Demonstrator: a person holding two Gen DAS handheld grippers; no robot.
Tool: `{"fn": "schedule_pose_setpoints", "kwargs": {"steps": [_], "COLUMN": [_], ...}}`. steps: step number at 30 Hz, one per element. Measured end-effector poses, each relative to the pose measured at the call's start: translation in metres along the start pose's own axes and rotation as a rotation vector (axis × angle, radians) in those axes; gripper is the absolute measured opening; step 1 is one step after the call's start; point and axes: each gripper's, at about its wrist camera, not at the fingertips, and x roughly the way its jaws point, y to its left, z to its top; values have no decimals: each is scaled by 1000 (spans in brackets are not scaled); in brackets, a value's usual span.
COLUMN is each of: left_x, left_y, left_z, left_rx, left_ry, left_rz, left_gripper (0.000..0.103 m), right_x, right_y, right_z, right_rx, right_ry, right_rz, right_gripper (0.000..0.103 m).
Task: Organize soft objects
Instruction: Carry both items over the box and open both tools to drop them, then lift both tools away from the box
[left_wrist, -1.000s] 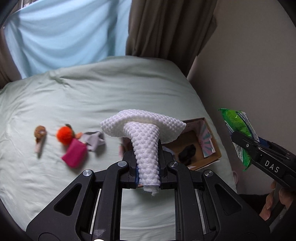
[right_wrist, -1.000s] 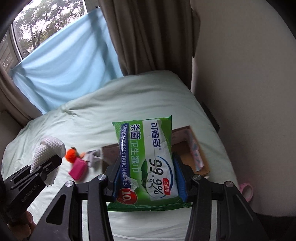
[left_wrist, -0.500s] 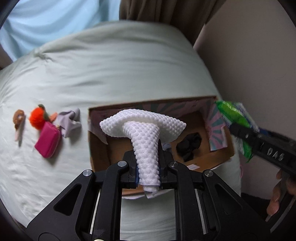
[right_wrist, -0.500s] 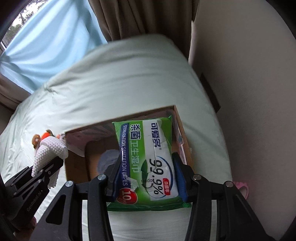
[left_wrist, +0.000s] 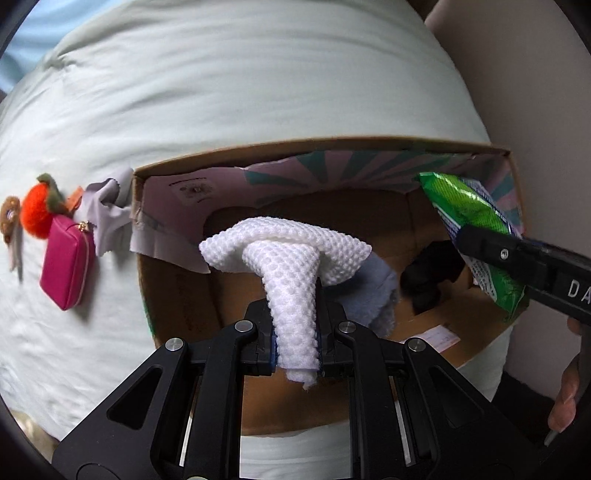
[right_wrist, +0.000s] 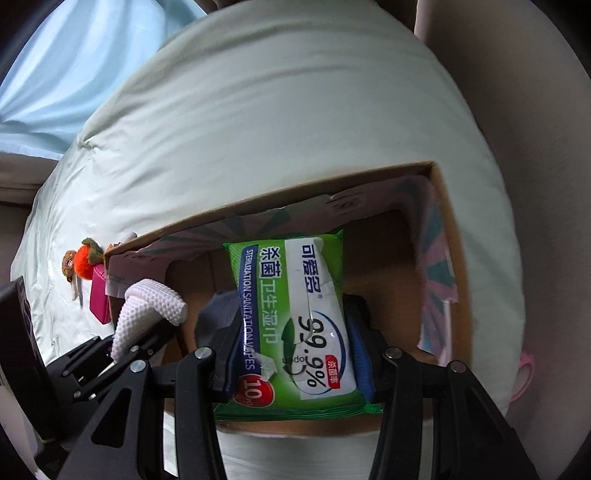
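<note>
My left gripper (left_wrist: 295, 343) is shut on a white waffle-knit cloth (left_wrist: 284, 254) and holds it over the open cardboard box (left_wrist: 332, 146). My right gripper (right_wrist: 291, 354) is shut on a green pack of wet wipes (right_wrist: 295, 314), also held over the box (right_wrist: 258, 206). The wipes (left_wrist: 472, 221) and the right gripper show at the right of the left wrist view. The white cloth (right_wrist: 147, 306) shows at the left of the right wrist view. Inside the box lie a grey-blue cloth (left_wrist: 380, 291) and a black soft item (left_wrist: 432, 273).
On the pale green bed (left_wrist: 258, 92), left of the box, lie a pink pouch (left_wrist: 66, 262), an orange plush fruit (left_wrist: 37, 218), a lilac cloth (left_wrist: 110, 214) and a small brown toy (left_wrist: 9, 218). A beige wall (left_wrist: 535, 92) runs along the right. A pink object (right_wrist: 524, 373) lies beside the bed.
Both grippers have moved forward and down toward the box, which now fills the middle of both views. Each still holds its item.
</note>
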Motion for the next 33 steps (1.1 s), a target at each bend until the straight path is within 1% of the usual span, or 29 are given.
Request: {"fn": "schedule_pose_setpoints", "kwargs": {"steps": [2,3,4,5,6,7,8,9,13,15,17,19,21,25,33], "left_x": [2,3,1,-1,-4,-9,-20,-26,-34,-37,-44,-43,-46,-59,-112], "left_y": [-3,-4,-6,-9,-10,-11,-13,-13,-10,-13,-12,-14,-13,-15,-17], "left_z": [1,2,3,5,8,8,6,4,1,-2,-4,-7,-13,-21,-48], "left_rx": [14,18,24,31,35,41,48,50,29,29,32,28,26,38,52], "left_ry": [12,17,21,35,44,36,-8,-26,-18,-13,-20,-28,-39,-70,-167], "left_rz": [-8,-15,-26,-33,-25,-6,14,14,-6,-3,-3,-3,-9,-5,-10], "left_gripper": [12,12,17,38,57,101,103,103,103,103,103,103,103,103,103], "right_x": [3,2,1,-3,-8,-9,-13,-16,-19,-22,-26,-32,-36,-52,-98], "right_y": [-1,-2,-3,-4,-5,-6,-7,-7,-10,-12,-15,-13,-9,-4,9], "right_z": [3,4,7,8,9,10,10,10,7,5,2,-1,-4,-11,-37], "right_rx": [14,25,31,39,44,42,33,26,17,18,17,12,5,2,-33], "right_ry": [2,-4,-10,-22,-49,-60,-77,-85,-100,-104,-114,-130,-127,-148,-209], "right_rz": [18,28,37,52,72,74,69,62,48,49,56,61,62,67,71], "right_gripper": [46,53,70,82,99,103,103,103,103,103,103,103,103,103,103]}}
